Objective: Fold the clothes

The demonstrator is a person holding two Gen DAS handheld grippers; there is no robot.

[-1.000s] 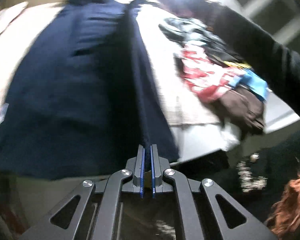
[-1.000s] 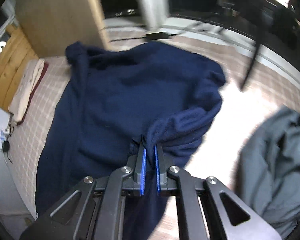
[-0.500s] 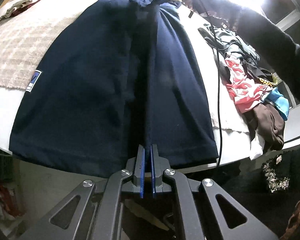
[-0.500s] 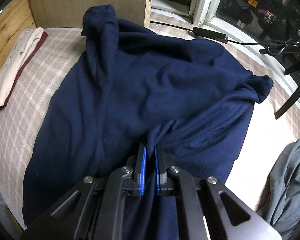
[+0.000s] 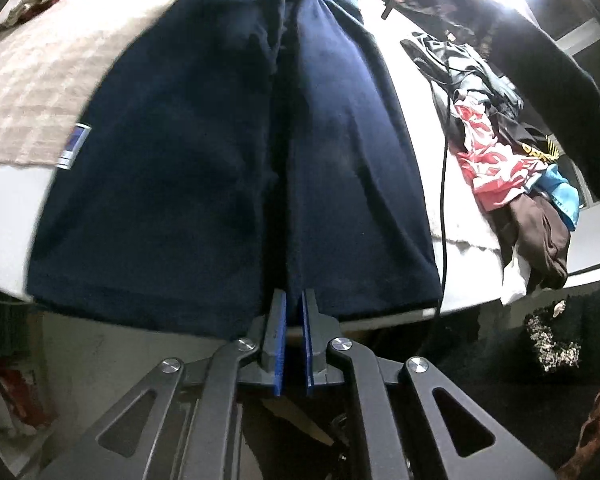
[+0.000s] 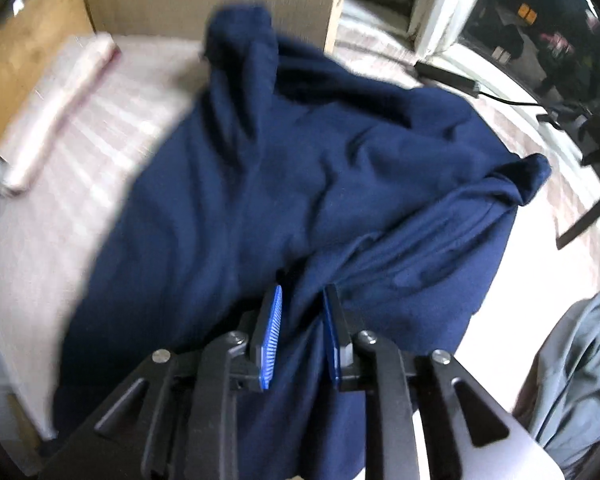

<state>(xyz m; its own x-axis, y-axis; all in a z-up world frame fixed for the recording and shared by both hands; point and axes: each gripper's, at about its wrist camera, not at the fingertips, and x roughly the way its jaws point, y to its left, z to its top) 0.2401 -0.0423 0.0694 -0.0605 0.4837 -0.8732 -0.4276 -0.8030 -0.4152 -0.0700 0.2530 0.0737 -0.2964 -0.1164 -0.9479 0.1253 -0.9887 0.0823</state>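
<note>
one navy garment (image 5: 204, 168) is pinched at its hem by the left gripper (image 5: 294, 304), while the right gripper (image 6: 300, 300) is parted around a fold, its edges blurred.

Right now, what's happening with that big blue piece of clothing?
A person is folding a navy garment spread on a checked bed cover, using a hand-held claw in each hand. The left claw is pinched shut on the garment's hem at the near edge. The right claw, at the other end, has its jaws apart with cloth lying between them, so it seems to be letting go. A heap of other clothes waits off to the side.
</note>
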